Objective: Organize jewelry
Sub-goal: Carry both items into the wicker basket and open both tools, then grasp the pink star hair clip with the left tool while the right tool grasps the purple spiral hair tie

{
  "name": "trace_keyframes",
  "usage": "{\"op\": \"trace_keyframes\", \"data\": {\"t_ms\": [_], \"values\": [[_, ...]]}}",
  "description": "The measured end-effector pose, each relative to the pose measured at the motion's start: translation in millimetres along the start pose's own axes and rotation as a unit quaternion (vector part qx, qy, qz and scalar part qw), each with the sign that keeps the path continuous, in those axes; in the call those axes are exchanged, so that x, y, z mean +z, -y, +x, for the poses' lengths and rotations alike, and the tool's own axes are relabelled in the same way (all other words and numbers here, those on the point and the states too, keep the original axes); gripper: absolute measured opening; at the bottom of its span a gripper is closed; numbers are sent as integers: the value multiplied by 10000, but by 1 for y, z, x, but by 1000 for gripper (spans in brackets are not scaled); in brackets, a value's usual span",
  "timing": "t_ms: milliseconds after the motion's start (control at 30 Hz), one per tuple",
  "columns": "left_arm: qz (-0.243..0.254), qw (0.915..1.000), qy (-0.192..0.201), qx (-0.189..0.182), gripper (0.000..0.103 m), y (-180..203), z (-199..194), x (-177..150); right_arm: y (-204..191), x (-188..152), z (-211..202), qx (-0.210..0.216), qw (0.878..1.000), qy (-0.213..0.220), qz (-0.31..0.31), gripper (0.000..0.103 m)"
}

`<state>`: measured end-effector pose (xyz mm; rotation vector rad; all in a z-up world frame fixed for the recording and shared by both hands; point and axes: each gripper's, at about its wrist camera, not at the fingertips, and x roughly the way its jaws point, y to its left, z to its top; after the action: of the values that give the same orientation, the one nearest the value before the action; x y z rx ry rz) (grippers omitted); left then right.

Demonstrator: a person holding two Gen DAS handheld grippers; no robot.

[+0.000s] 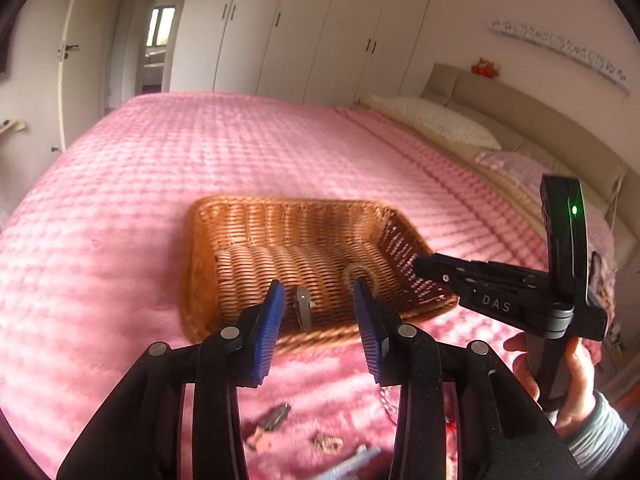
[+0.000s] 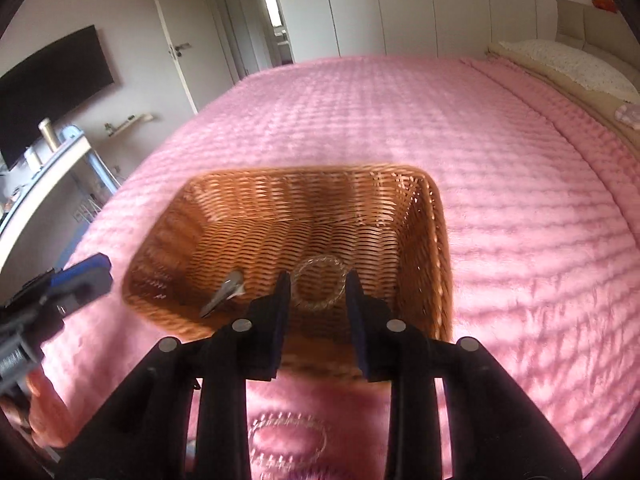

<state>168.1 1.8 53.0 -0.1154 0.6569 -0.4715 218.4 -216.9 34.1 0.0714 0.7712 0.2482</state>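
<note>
Left gripper and right gripper both part-open, empty, over brown rectangular wicker basket, inside one silver metal hair clip, one clear beaded bracelet

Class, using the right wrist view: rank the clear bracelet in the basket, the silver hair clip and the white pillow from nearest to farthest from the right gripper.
1. Clear bracelet, on the basket floor just beyond the right gripper fingertips.
2. Silver hair clip, basket floor, to the left.
3. White pillow, far right at the headboard.
</note>
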Motion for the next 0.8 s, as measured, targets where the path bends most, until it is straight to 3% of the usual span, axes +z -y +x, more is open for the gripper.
{"op": "trace_keyframes", "data": {"t_ms": [167,367,600,700,800], "values": [[-85,9997,224,-48,38,1,-47,-18,-9,-28,-54,116,9987,442,-226,26],[-152,9998,83,-34,38,-4,-59,-57,-2,-66,-77,62,9982,572,-177,26],[-251,9992,-306,26,38,-19,-34,-92,16,-102,-53,127,9997,165,90,26],[-184,9984,-528,109,38,-24,-21,-95,18,-114,-37,-67,9998,-151,75,26],[-116,9968,-775,156,38,-30,-9,-100,24,-125,-25,78,9988,-430,225,26]]}}
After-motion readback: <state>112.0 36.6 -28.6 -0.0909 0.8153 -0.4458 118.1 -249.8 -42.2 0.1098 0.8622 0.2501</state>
